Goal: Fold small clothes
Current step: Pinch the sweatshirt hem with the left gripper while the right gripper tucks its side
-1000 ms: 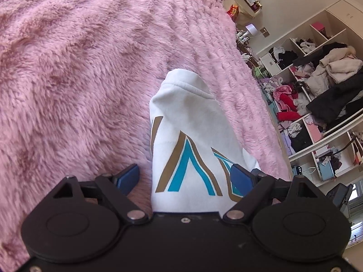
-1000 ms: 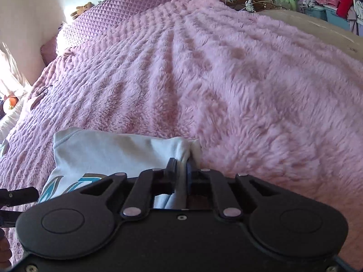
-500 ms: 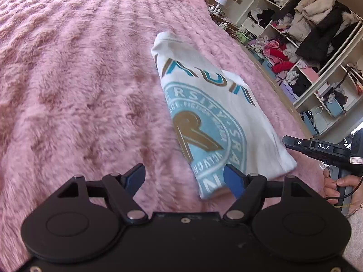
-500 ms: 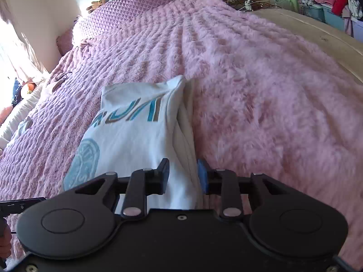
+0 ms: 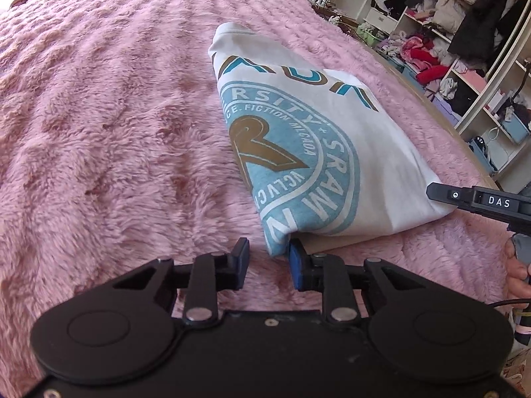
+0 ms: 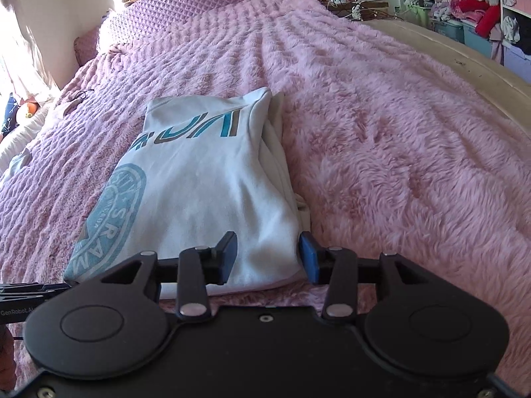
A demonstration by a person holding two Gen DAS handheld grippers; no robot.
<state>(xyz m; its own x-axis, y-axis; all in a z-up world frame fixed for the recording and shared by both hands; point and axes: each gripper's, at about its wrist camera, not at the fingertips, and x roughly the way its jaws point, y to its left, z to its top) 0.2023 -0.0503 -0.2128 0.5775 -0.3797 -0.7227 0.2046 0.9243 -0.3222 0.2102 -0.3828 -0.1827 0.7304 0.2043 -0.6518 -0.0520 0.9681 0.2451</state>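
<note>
The left gripper (image 5: 268, 263) has its jaws set narrow, having just been closing, with a gap between the blue pads (image 5: 296, 265); the near corner of the folded white shirt (image 5: 332, 139) sits just ahead of that gap, close against the right-hand pad, though whether cloth is touched there I cannot tell, and nothing is clamped; below the pads lies only the fluffy pink blanket (image 5: 116, 132). The right gripper (image 6: 268, 258) has its jaws partly apart, having just been opening; they hang over the near right corner of the shirt (image 6: 212, 199), the left pad above the white cloth and the right pad (image 6: 308, 262) just past the stacked edge, neither pressing on it. From the left gripper the shirt stretches ahead and to the right, a long folded packet flat on the blanket; its top face shows a round light-blue badge with white lettering and a brown emblem, cut off by the fold on the left edge, and beyond it blue-and-brown letters near the far end. From the right gripper the same packet runs ahead and slightly left, the badge wrapped round its left edge, several layers of cloth showing along its right edge. The black tip of the right gripper (image 5: 478, 202) pokes in from the right of the left wrist view, over the shirt's near right corner, with part of a hand (image 5: 517, 272) below it; shelves of piled clothes (image 5: 464, 33) stand far off to the right.
</note>
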